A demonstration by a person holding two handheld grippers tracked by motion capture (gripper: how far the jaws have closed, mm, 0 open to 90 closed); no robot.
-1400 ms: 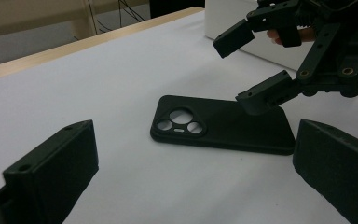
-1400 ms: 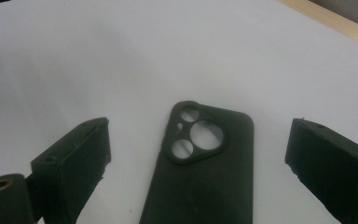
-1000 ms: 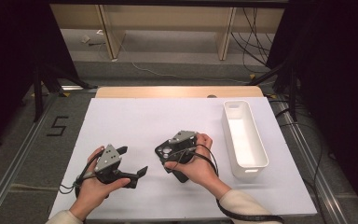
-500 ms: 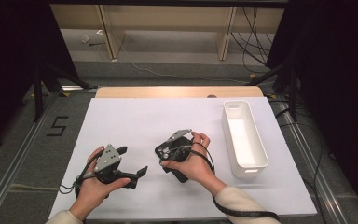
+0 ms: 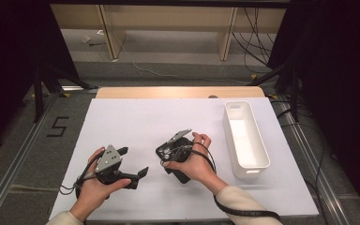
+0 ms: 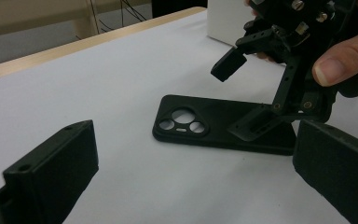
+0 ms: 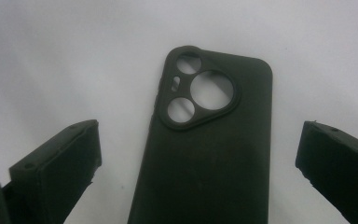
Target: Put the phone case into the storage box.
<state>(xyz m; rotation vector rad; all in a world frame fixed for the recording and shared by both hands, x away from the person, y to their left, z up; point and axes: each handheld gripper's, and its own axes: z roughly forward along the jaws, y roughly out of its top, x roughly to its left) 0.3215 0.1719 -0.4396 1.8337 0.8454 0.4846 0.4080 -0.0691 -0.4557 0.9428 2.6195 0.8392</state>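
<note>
Getting set to grab: right gripper [image 5: 171,154] wide open over black phone case [image 7: 205,154]; left gripper [image 5: 133,164] open, empty; next, probably lower and pinch

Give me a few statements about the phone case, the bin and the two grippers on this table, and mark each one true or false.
1. The black rubbery phone case lies flat on the white table. True.
2. The case sits inside the long white plastic bin. False: it lies on the table, left of the bin.
3. The right gripper has its jaws open over the case. True.
4. The left gripper is clamped on the case. False: its jaws are open and hold nothing.
5. The bin holds several items. False: it looks empty.
</note>
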